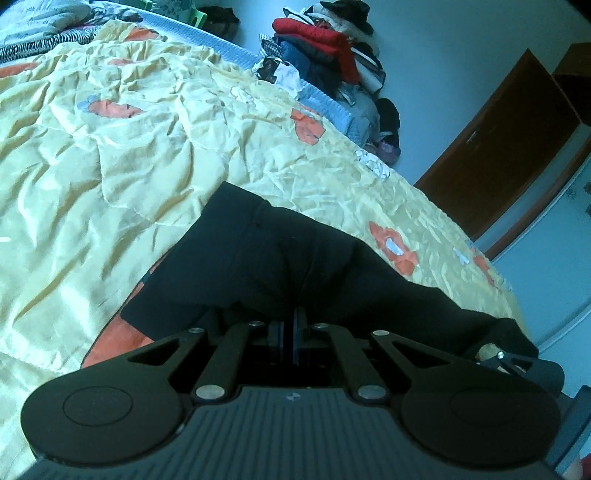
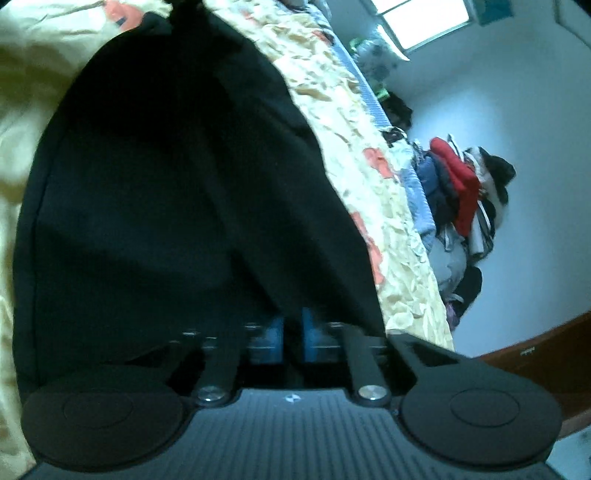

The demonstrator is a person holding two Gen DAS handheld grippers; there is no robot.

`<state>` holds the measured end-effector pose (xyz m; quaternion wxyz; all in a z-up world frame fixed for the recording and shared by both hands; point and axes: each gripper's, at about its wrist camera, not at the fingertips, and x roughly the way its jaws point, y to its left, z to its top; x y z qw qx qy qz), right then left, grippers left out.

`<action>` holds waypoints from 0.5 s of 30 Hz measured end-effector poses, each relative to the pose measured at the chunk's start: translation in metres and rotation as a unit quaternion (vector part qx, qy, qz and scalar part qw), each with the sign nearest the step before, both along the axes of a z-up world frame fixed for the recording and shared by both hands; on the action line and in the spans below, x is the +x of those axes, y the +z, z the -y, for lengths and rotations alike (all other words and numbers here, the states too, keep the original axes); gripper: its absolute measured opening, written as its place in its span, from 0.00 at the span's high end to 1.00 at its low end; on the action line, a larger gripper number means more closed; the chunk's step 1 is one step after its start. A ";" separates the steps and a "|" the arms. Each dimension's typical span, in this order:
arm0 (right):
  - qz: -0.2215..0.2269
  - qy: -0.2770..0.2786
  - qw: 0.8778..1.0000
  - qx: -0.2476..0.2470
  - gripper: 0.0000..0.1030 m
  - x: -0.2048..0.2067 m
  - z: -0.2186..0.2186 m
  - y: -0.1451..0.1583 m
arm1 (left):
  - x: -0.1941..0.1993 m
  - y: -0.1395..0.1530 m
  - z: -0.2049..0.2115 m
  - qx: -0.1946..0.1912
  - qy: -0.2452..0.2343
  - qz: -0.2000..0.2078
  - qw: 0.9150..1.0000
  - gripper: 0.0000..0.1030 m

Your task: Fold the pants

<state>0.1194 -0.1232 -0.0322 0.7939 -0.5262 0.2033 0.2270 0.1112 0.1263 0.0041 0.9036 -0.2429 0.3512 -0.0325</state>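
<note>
Black pants (image 1: 280,258) lie across a wrinkled yellow floral bedspread (image 1: 110,155). My left gripper (image 1: 289,328) is shut on an edge of the pants, the fabric running away from its closed jaws toward the bed's middle. In the right wrist view the pants (image 2: 166,184) fill most of the frame, hanging dark from my right gripper (image 2: 292,334). Its blue pads (image 2: 273,332) stand close together with black fabric pinched between them. Part of the other gripper's body shows at the left wrist view's right edge (image 1: 517,363).
A pile of clothes (image 1: 332,62) with a red garment stands against the wall past the bed's far edge, also in the right wrist view (image 2: 461,192). A brown door (image 1: 498,147) is on the right. A window (image 2: 424,22) is up top.
</note>
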 end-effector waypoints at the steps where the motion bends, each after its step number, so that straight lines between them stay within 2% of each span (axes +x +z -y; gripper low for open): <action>1: -0.007 0.001 1.000 0.003 0.94 -0.004 0.001 0.000 | -0.002 0.000 0.001 0.007 -0.001 0.001 1.000 0.96; 3: -0.017 0.005 1.000 0.011 0.95 -0.020 0.006 0.000 | -0.007 -0.001 0.000 0.019 -0.003 0.000 1.000 0.96; 8: -0.054 0.014 0.997 0.045 0.95 -0.057 0.016 0.013 | -0.013 -0.010 -0.011 0.015 -0.003 -0.019 1.000 0.96; 12: -0.073 0.020 0.995 0.059 0.95 -0.071 0.016 0.011 | -0.009 -0.018 -0.010 0.022 0.004 -0.038 0.999 0.94; 14: -0.074 0.004 0.994 0.079 0.94 -0.068 0.015 0.010 | -0.009 -0.016 -0.008 0.032 0.007 -0.043 0.999 0.89; 15: -0.075 -0.009 0.992 0.098 0.92 -0.066 0.017 0.012 | -0.011 -0.012 -0.007 0.042 0.008 -0.045 0.998 0.77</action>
